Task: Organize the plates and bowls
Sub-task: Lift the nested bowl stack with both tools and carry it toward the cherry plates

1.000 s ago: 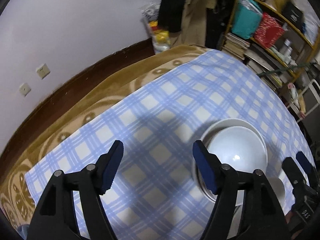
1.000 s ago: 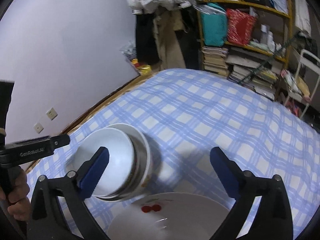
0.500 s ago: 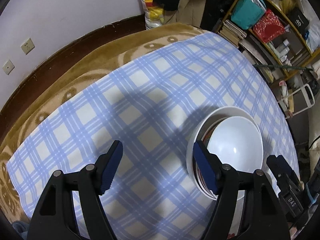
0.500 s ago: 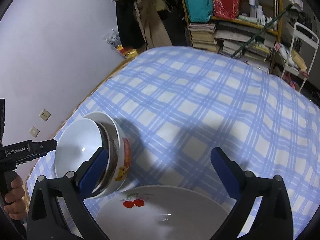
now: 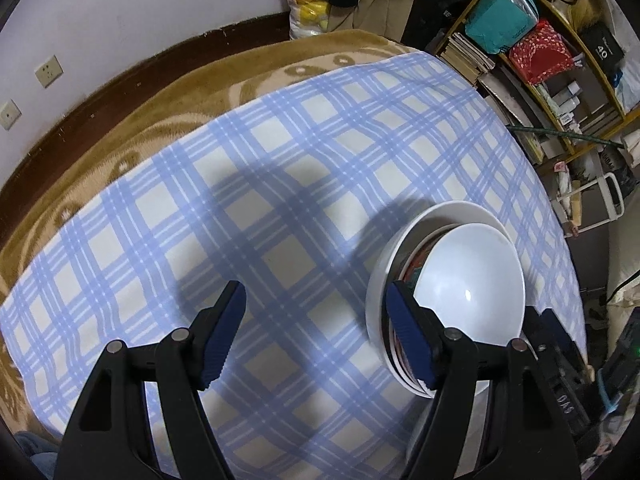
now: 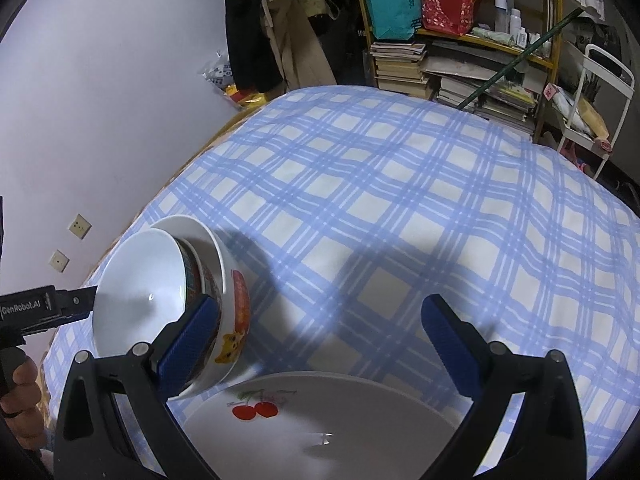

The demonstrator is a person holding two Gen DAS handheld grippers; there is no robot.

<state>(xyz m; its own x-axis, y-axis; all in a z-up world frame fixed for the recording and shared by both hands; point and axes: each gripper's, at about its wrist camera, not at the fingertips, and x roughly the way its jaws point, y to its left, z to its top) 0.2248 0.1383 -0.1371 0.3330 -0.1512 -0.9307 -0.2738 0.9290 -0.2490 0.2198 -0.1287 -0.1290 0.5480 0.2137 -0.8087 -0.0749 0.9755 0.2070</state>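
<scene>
A stack of nested bowls [image 5: 460, 280] stands on the blue checked cloth [image 5: 280, 184]: a plain white bowl on top, a patterned one under it, and a larger bowl with a cartoon print at the bottom. My left gripper [image 5: 316, 332] is open and empty just left of the stack, its right finger in front of the stack's rim. In the right wrist view the stack [image 6: 152, 300] is at the left and a white plate with red cherries [image 6: 320, 420] lies below my right gripper [image 6: 320, 344], which is open and holds nothing.
A brown patterned blanket [image 5: 168, 92] shows beyond the cloth's edge, by the wall. Shelves with books and bags [image 6: 452, 52] and a white cart [image 6: 592, 96] stand past the far side. A hand [image 6: 20, 380] holds the left gripper's body [image 6: 36, 312].
Both grippers have sunk and tipped further down toward the cloth. The bowl stack and the cherry plate now look nearer. The jaws have kept their width.
</scene>
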